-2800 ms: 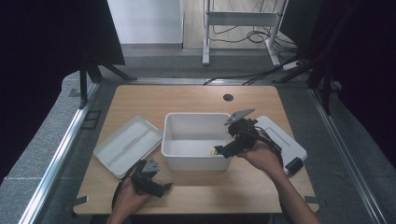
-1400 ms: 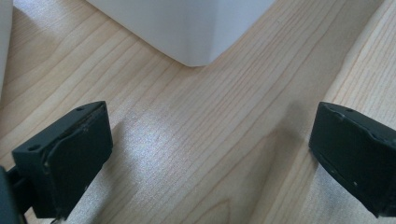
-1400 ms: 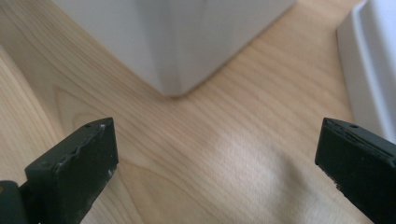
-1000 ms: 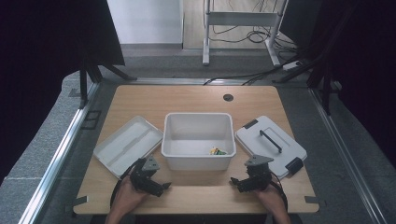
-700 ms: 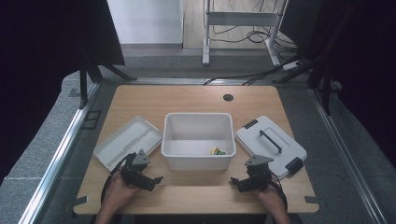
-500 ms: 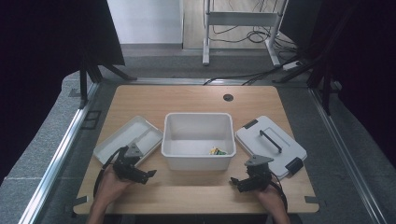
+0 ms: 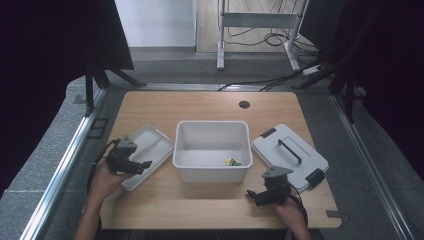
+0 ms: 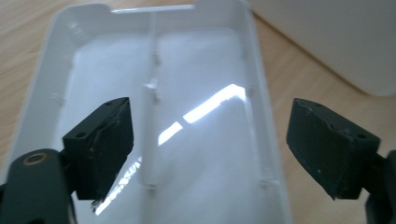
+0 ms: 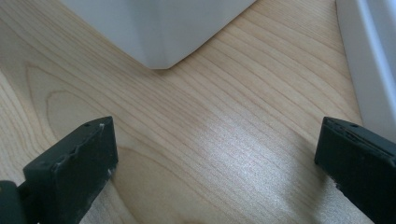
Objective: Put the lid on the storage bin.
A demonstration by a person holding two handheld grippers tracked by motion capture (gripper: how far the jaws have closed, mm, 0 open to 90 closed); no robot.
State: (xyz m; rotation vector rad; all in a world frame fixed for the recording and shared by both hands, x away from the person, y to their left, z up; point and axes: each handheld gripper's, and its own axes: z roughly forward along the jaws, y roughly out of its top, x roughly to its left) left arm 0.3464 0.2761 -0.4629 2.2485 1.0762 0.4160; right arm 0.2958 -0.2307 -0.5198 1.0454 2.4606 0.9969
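Nearest the person, the right gripper (image 7: 256, 194) rests low on the bench (image 7: 200, 205), its fingers (image 9: 74, 163) spread apart with nothing between them but bare wood. Just beyond those fingers stands a rounded corner of the white bin (image 9: 159, 28), and off to one side of them runs the edge of the grey lid (image 9: 369, 60).

Further over, the left gripper (image 7: 141, 165) hangs above the shallow white tray (image 7: 150, 142). Its fingers (image 8: 100, 144) are released wide and grasp nothing; the tray's middle rib (image 8: 150, 112) runs up between them, with one long wall of the tray (image 8: 266, 116) just inside the far finger. Beyond the tray's far end is the side of the bin.

Farther still, in the bin's near right corner, lie some small yellow and green bits (image 7: 233, 162), too small to make out.

I'd judge the step in hand is fetching the tray: the left fingers are lined up over it but have not closed. The next move looks to call for lowering them astride a wall or the rib, then clenching squarely so the thin plastic doesn't slip or tip.

Compared with half a second ago, the left gripper has moved forward from the bench's near edge onto the tray; the right one has stayed put, and bin and lid are unmoved.
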